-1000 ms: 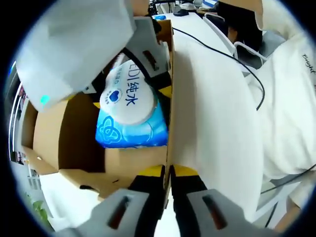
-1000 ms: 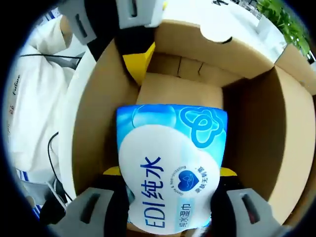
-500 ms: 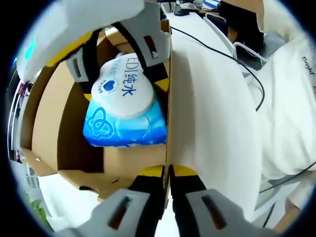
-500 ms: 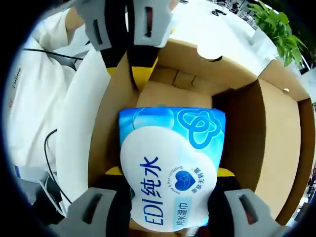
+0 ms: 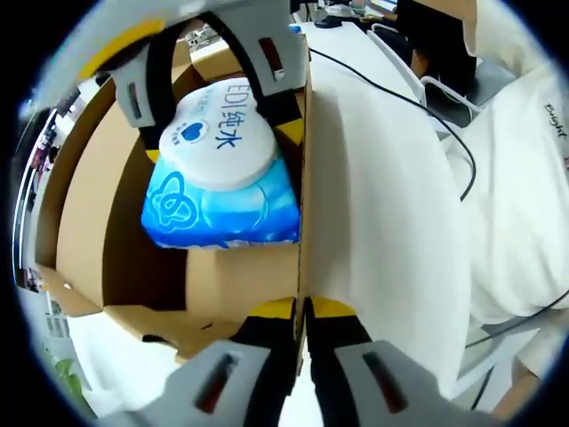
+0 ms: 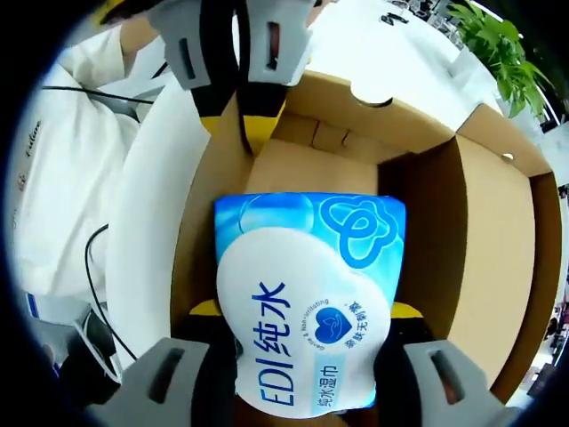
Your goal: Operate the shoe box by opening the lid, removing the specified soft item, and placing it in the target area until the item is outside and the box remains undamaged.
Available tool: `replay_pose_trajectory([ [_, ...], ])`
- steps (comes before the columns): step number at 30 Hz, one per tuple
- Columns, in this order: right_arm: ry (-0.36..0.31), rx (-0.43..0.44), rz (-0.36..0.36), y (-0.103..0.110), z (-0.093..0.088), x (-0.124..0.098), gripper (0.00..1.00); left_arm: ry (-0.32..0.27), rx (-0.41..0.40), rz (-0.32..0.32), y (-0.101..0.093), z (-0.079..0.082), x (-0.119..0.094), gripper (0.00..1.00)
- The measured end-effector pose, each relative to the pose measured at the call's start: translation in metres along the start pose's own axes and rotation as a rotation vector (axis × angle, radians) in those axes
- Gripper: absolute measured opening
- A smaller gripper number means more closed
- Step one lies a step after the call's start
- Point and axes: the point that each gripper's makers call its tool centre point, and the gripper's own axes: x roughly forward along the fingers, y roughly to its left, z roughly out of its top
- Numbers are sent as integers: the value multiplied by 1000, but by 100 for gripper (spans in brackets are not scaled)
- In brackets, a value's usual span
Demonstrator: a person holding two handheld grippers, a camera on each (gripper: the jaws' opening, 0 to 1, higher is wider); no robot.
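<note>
While lifting, keep blue-and-white soft plastic pack of wet wipes (image 6: 307, 302) level and central, well off cardboard walls; right gripper (image 6: 302, 356) clamped on pack's lower end, pack raised over interior of open brown cardboard shoe box (image 6: 462, 231), nearer wall beside white lid; left gripper (image 5: 302, 325) pinched shut on box's side wall (image 5: 305, 178), steadying it; avoid dragging pack vs. that edge, else box may tear; label reads "EDI" + Chinese chars, small heart logo w/ unreadable text.
</note>
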Motion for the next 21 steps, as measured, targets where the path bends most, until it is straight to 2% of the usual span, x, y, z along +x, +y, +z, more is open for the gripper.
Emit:
replay_pose_trajectory([
  [6,-35,51,48,-5,2,-14,60,1,1,0,0,0,-1,3],
  [9,-43,57,35,-16,4,-20,60,1,2,2,-7,0,-2,3],
  [10,-45,37,1,-20,3,-23,61,0,2,3,-8,0,-2,3],
  [19,-18,46,7,-13,-8,-33,60,1,1,3,-10,0,-3,3],
  [21,-12,35,-10,-15,-9,-36,60,2,-3,2,-10,0,-3,3],
])
